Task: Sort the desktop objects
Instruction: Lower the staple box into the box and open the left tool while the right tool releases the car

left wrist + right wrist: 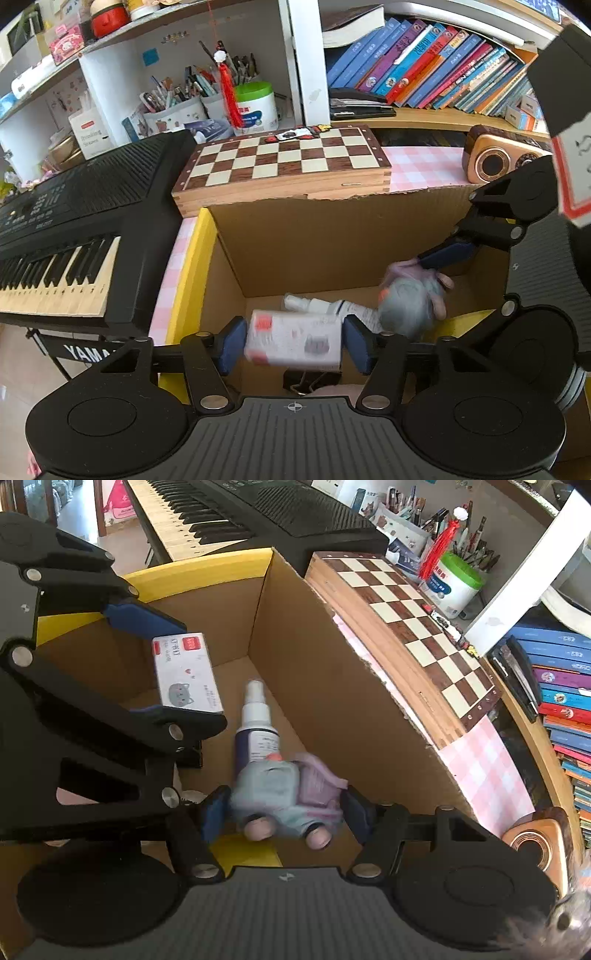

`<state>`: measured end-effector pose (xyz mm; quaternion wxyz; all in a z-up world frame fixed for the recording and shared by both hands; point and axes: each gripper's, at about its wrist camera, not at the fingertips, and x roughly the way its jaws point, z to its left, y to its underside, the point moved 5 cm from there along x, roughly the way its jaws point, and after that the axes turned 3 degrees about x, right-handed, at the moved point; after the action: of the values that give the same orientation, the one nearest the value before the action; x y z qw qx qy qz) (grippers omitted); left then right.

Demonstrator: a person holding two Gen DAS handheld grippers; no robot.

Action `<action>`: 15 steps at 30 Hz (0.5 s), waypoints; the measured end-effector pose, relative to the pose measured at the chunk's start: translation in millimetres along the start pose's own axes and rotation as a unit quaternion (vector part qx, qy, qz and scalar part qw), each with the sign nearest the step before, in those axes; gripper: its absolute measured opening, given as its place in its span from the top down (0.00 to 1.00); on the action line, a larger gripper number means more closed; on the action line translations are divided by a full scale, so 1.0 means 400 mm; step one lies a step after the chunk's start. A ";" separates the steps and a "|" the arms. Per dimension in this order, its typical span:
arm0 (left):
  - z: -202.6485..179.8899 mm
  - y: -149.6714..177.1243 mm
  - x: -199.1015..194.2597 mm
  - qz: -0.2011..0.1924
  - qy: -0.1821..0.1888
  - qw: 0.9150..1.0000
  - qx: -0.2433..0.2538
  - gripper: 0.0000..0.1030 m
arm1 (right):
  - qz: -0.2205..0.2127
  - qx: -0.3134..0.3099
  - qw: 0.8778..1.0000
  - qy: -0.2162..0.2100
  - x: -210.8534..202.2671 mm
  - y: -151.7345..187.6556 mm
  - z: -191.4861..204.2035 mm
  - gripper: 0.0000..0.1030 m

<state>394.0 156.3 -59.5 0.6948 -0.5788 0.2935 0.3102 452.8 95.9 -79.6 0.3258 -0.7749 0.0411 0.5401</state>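
Both grippers hang over an open cardboard box (332, 701) with yellow flaps. My left gripper (295, 347) stands open; a small white staples box (295, 345) with red marks and a cat drawing (186, 674) sits blurred between its blue pads, with a thin gap at each side. My right gripper (284, 812) is open too; a soft doll (280, 794) with grey-blue hair and a lilac dress is blurred between its pads, loose from the left pad. In the left wrist view the doll (410, 306) hangs below the right gripper's fingers (447, 254). A white spray bottle (255, 723) lies on the box floor.
A black binder clip (306, 384) lies on the box floor under the left gripper. A black Yamaha keyboard (74, 221) runs along the box's left side. A wooden chessboard case (288, 158) stands behind it, with a small retro speaker (495, 155), pen pots and shelved books (424, 70) beyond.
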 end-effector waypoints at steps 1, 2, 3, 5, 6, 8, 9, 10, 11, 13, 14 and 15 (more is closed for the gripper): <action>0.004 0.000 -0.003 -0.002 -0.005 1.000 -0.002 0.35 | -0.002 0.002 1.000 0.001 -0.002 0.001 -0.002 0.36; 0.008 0.000 -0.006 -0.004 -0.007 1.000 -0.004 0.32 | -0.004 0.006 1.000 0.002 -0.005 0.001 -0.004 0.34; 0.012 0.002 -0.012 -0.008 -0.004 1.000 -0.008 0.32 | -0.007 0.011 1.000 0.003 -0.009 0.002 -0.005 0.33; 0.018 0.005 -0.024 -0.014 0.002 1.000 -0.014 0.31 | -0.016 0.018 1.000 0.005 -0.022 0.004 -0.006 0.33; 0.020 0.006 -0.032 -0.018 0.002 1.000 -0.016 0.30 | -0.020 0.022 1.000 0.007 -0.030 0.004 -0.006 0.33; 0.022 0.006 -0.052 -0.028 -0.004 0.999 -0.019 0.26 | -0.032 0.028 0.999 0.012 -0.051 0.005 -0.006 0.33; 0.023 0.006 -0.066 -0.036 -0.007 0.999 -0.021 0.25 | -0.038 0.031 0.999 0.014 -0.063 0.006 -0.005 0.33; 0.025 0.005 -0.078 -0.042 -0.006 0.999 -0.023 0.25 | -0.045 0.035 0.998 0.016 -0.077 0.006 -0.005 0.33; 0.027 0.005 -0.092 -0.048 -0.004 0.998 -0.027 0.25 | -0.053 0.039 0.998 0.018 -0.093 0.006 -0.004 0.33; 0.030 0.006 -0.124 -0.061 -0.002 0.998 -0.033 0.24 | -0.069 0.046 0.996 0.025 -0.125 0.008 -0.003 0.33; 0.031 0.007 -0.139 -0.068 -0.002 0.997 -0.034 0.24 | -0.078 0.051 0.995 0.028 -0.144 0.009 -0.003 0.33; 0.031 0.008 -0.157 -0.074 0.000 0.997 -0.035 0.23 | -0.087 0.057 0.994 0.032 -0.162 0.011 -0.004 0.33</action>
<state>352.3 163.3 -11.3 0.6953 -0.6229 0.2385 0.2677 425.6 72.8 -25.3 0.4137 -0.7724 0.0143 0.4817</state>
